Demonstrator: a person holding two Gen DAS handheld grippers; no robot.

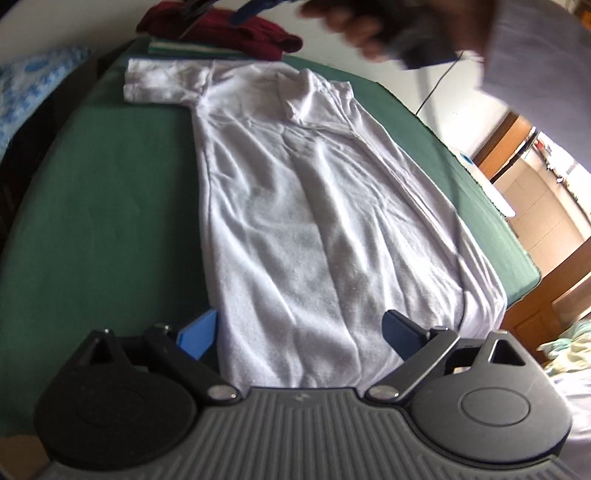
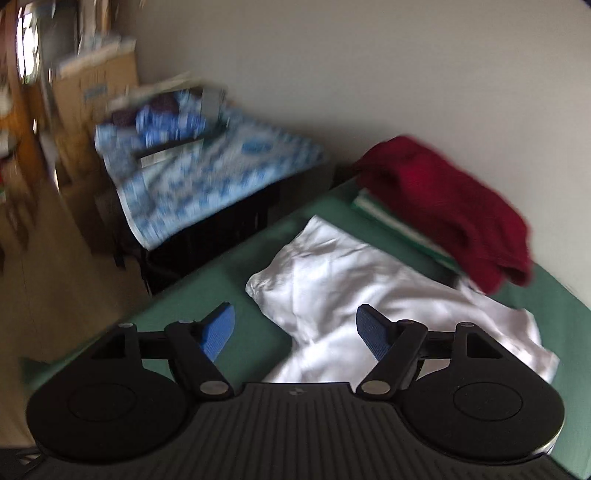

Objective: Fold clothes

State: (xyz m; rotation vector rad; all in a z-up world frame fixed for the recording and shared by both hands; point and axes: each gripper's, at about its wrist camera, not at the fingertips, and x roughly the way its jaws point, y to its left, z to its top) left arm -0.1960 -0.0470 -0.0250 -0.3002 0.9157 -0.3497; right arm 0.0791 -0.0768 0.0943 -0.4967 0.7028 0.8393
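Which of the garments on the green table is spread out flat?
The white shirt, laid out lengthwise. The red garment lies bunched on a folded stack at the far end.

This is a lived-in home, likely a bedroom or spare room. Beyond the left fingers (image 2: 218, 332) in the right wrist view stands a low bed or bench draped in a blue-patterned cover (image 2: 207, 177), with cardboard boxes (image 2: 96, 85) stacked against a plain wall and a wooden floor (image 2: 55, 258) below. Past the right fingers (image 1: 400, 334) in the left wrist view, rumpled bedding (image 1: 565, 350) and a wooden door frame (image 1: 495, 142) open toward another room — ordinary domestic clutter. The green-covered surface (image 1: 110, 206) carries laundry — a white shirt (image 1: 303, 206) and a dark red garment (image 2: 454, 206).
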